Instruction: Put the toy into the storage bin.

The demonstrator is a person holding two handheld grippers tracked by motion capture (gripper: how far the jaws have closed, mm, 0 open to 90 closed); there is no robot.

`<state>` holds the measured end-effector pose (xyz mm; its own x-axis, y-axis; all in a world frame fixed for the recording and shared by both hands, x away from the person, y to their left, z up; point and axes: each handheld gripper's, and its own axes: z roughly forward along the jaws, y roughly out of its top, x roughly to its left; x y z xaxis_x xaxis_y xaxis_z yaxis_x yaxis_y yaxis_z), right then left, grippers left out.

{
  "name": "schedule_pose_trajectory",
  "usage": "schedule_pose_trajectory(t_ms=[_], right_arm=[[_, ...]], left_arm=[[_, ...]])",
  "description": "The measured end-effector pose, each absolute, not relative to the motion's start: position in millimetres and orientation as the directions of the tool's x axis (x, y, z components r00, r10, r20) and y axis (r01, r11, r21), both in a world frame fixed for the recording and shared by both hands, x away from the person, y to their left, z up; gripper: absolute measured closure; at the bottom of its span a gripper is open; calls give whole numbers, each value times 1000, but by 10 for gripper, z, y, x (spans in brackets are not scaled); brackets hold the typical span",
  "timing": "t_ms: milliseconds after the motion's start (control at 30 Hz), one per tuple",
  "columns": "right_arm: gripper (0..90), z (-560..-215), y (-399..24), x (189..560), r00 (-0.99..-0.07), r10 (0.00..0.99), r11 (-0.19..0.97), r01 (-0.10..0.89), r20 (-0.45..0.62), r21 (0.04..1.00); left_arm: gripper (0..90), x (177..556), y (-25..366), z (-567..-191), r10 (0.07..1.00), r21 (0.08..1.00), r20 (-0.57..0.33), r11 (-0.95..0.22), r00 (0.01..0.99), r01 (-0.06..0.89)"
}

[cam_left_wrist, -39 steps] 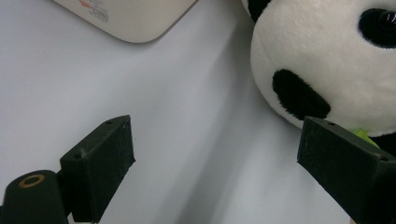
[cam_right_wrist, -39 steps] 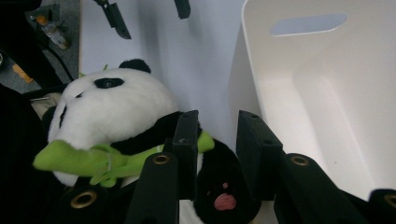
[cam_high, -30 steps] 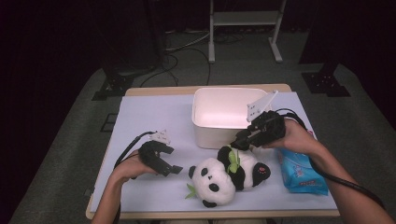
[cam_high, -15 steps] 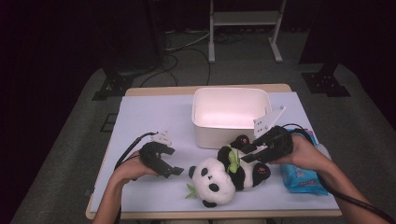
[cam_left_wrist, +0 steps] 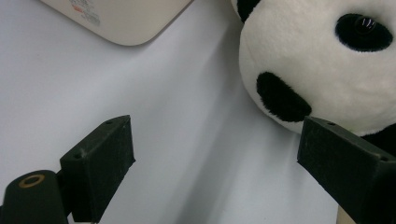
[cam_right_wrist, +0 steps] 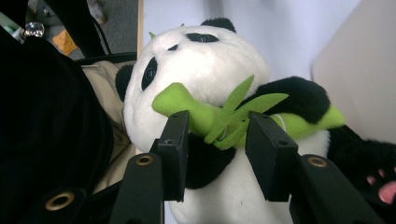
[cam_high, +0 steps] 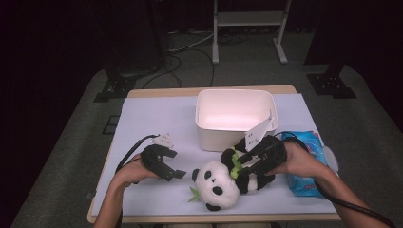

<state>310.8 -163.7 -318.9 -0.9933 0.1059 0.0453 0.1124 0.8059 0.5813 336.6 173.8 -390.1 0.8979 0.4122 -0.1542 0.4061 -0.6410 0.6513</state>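
- The panda plush [cam_high: 223,183] lies on its back on the white table cover [cam_high: 157,118], just in front of the white bin [cam_high: 235,118], at about 5 o'clock from the table's middle.
- The right gripper [cam_high: 247,164] comes in from 3 o'clock over the panda's belly. In the right gripper view its jaws have just been opening and now stand partly apart, with the green bamboo stalk [cam_right_wrist: 210,119] on the panda's chest between them; whether the pads press on it I cannot tell.
- The left gripper [cam_high: 170,170] rests at 9 o'clock of the panda's head, jaws wide apart and holding nothing.
- A blue packet [cam_high: 304,164] lies at 3 o'clock of the panda, under the right hand [cam_high: 297,161].
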Motion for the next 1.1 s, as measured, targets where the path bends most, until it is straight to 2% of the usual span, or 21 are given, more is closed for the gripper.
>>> schedule_pose_trajectory(t_ms=[367, 467, 533, 667, 1100], right_arm=[[586, -3276, -1468, 3138, -997, 78, 830, 80, 27, 552], [648, -3285, -1446, 3155, -996, 83, 835, 81, 22, 544], [735, -3282, -1448, 3176, -996, 82, 833, 81, 22, 548], [816, -3267, -1448, 3210, -995, 89, 827, 96, 40, 554], [864, -3144, -1500, 3268, -990, 134, 793, 127, 33, 596]], left_arm=[[99, 3367, 1771, -3912, 414, 652, -157, -639, 897, 409], [99, 3370, 1768, -3910, 416, 656, -160, -633, 895, 412], [99, 3375, 1769, -3911, 413, 651, -159, -639, 897, 410], [99, 3383, 1770, -3927, 419, 654, -164, -632, 893, 417], [99, 3411, 1827, -3940, 425, 654, -162, -630, 891, 419]])
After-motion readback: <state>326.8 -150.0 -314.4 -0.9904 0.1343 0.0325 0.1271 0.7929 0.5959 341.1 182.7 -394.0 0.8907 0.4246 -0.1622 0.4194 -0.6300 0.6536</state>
